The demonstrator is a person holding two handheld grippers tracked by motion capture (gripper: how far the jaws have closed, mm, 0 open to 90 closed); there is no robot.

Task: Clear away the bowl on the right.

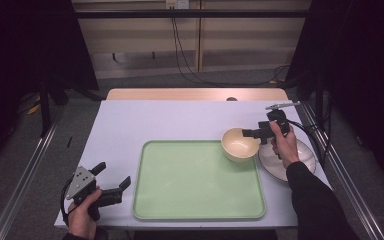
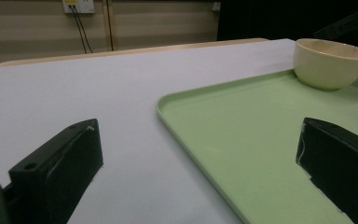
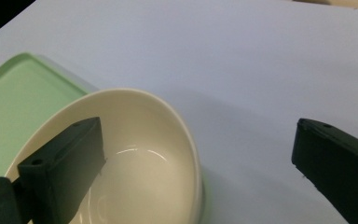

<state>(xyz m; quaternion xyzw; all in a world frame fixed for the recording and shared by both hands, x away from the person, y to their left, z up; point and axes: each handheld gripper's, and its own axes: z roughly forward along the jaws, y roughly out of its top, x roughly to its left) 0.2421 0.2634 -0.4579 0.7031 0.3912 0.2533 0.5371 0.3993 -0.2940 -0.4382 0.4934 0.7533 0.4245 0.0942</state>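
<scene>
Right gripper [image 1: 254,133] fingers released astride bowl [image 1: 239,144] rim, bowl seated at tray's [image 1: 198,210] 2 o'clock corner; left gripper [image 1: 114,181] spread, idle.

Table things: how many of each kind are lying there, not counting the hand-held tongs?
Green tray: 1
Cream bowl, sitting at the tray's far right corner: 1
White plate, right of the tray: 1
Total: 3
</scene>
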